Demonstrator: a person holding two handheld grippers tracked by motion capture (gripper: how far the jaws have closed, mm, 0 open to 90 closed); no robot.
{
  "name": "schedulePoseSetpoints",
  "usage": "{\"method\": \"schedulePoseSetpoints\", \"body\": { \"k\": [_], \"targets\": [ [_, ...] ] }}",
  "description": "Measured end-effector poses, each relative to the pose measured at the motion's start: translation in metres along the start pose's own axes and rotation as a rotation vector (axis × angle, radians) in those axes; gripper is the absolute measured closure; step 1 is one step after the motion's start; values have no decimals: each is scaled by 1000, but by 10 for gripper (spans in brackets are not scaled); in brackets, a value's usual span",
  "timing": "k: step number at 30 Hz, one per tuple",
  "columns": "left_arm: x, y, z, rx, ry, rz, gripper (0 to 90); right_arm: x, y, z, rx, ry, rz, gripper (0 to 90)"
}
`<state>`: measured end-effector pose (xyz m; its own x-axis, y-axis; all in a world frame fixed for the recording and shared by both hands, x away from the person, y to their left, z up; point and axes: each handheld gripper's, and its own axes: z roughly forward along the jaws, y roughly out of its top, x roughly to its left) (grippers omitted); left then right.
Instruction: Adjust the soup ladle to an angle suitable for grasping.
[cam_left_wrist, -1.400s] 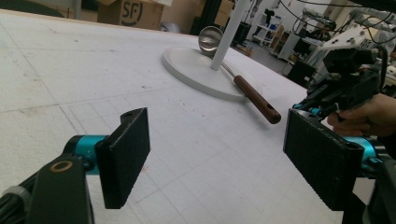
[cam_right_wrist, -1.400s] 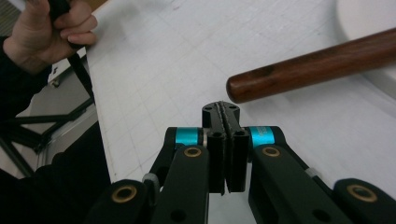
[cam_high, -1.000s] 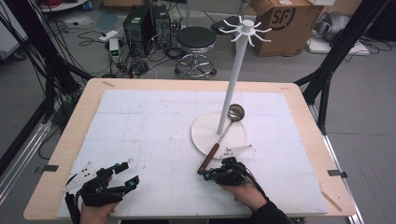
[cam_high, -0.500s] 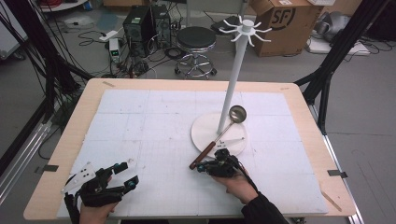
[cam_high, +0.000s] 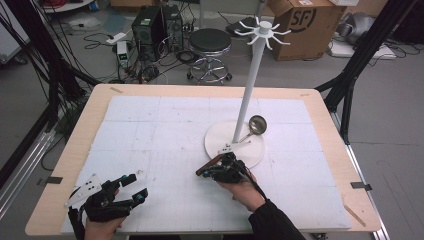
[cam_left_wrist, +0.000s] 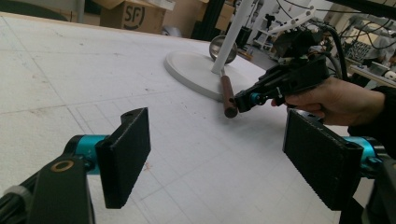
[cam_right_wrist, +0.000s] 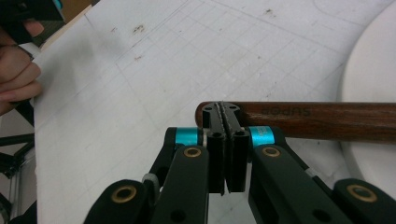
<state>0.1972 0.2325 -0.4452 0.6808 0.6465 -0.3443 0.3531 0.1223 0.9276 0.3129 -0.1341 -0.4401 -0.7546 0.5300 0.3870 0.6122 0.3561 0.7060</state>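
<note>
Right gripper view | right gripper (cam_right_wrist: 227, 140) jaws closed, empty | ladle (cam_right_wrist: 317, 120) handle touching just beyond tips

The brown cardboard box (cam_high: 305, 27) on the floor beyond the tabletop carries black "SF" lettering in the high view; in the left gripper view the same box (cam_left_wrist: 135, 16) reads "SF" too. The dark brown wooden ladle handle (cam_right_wrist: 317, 121) bears faint stamped letters, seen upside down, reading roughly "SUPOR".

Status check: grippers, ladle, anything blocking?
Left gripper open, empty. Right gripper shut, tips against ladle handle, not clamping it. Ladle bowl by stand pole. Nothing blocking.
</note>
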Motion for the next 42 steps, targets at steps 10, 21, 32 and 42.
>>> {"method": "schedulePoseSetpoints", "body": {
  "k": [10,21,32,42],
  "targets": [
    [0,0,-1,-4,2,-2,239,-3,9,9,-12,-11,6,893],
    [2,-1,-3,-6,8,-5,239,-7,14,15,-24,-20,16,893],
    [3,-1,-5,-10,8,-11,240,-13,23,23,-43,-47,39,893],
    [3,-2,-7,-14,12,-14,240,-20,29,30,-54,-84,53,893]
  ]
}}
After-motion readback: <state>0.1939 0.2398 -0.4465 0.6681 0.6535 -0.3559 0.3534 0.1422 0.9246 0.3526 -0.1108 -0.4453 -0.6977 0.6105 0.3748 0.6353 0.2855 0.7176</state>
